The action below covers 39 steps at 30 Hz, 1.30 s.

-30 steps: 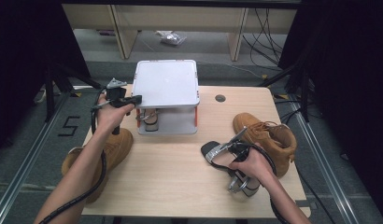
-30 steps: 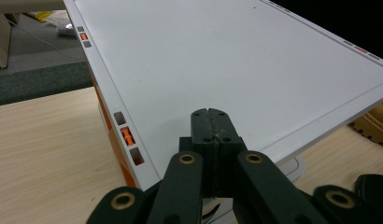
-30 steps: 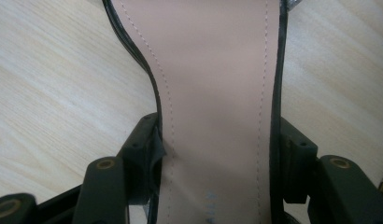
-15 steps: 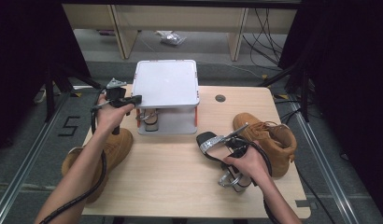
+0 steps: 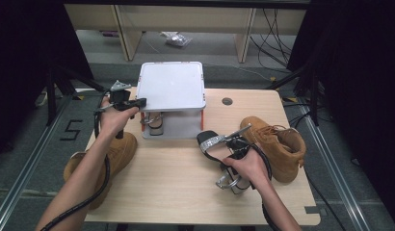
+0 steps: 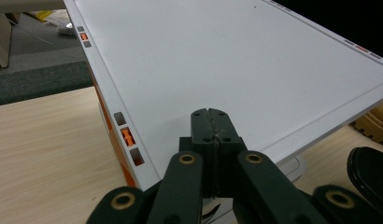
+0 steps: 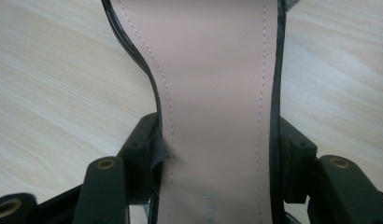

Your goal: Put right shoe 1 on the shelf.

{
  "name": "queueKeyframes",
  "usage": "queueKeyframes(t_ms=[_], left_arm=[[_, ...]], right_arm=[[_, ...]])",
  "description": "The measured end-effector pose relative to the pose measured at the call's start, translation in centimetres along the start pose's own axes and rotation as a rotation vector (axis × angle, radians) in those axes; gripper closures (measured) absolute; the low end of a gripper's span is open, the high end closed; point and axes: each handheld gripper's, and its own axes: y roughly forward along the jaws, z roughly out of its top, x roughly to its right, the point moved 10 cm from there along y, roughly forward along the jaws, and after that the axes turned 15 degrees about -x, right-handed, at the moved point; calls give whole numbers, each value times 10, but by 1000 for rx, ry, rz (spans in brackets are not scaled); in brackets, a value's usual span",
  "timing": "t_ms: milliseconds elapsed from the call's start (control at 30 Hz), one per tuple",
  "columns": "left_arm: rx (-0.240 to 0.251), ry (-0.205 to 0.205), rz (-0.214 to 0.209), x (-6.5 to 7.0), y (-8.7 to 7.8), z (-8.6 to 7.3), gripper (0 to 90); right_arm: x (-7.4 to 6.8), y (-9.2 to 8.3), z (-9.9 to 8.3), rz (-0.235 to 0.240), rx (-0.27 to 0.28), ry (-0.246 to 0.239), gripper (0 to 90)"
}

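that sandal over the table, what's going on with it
A person holds the black sandal above the table in the right tongs, clamped across its sole. The left tongs are shut, empty, resting at the edge of the white shoe rack. Another sandal sits under its top; tan boots flank the table.

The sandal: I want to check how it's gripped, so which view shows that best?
The right gripper view: the sandal fills it, its pink insole clamped across between both jaws. The high view shows the whole sandal small, held over the table. The left gripper view catches a dark edge, perhaps its toe.
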Motion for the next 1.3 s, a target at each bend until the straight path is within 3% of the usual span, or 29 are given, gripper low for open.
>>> queueKeyframes(t_ms=[567,767,1033,1133,1167,1300], left_arm=[[3,0,5,0,0,-1,896],[4,-2,2,0,0,-1,896],[6,-4,2,0,0,-1,896],[8,-2,-4,0,0,0,896],[8,-2,-4,0,0,0,896],[4,-2,0,0,0,-1,896]], right_arm=[[-25,8,25,10,24,21,440],[-34,10,40,12,53,15,440],[-45,10,58,5,65,48,440],[-47,11,65,17,70,34,440],[-49,11,68,21,80,57,440],[-50,13,76,6,87,49,440]])
